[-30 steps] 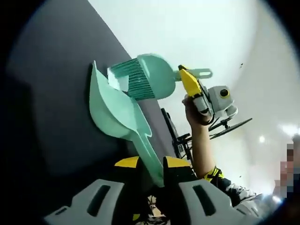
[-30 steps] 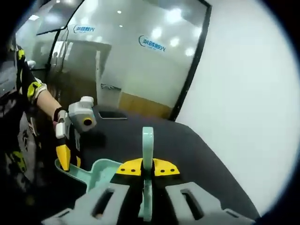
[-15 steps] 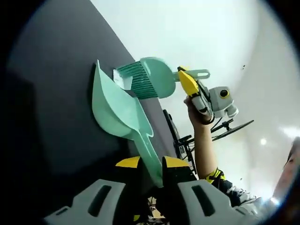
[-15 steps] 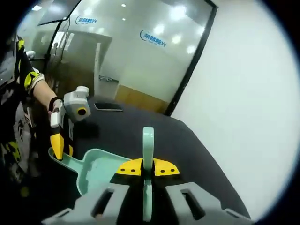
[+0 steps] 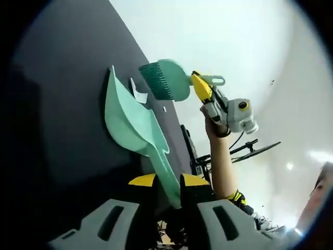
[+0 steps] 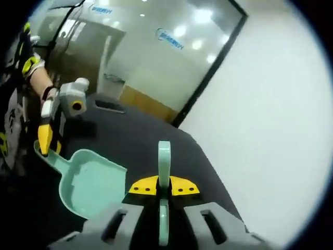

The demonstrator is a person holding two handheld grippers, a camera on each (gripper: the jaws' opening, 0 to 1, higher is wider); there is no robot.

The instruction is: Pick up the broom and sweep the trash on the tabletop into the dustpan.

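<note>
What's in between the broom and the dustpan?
In the left gripper view, a white scrap of paper lies on the dark tabletop between the broom bristles and the dustpan mouth, with a tinier white bit nearby.

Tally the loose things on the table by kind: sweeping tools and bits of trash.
Sweeping tools: 2, the broom and the dustpan.
Trash: 2, a white paper scrap and a tiny white bit.
Total: 4
</note>
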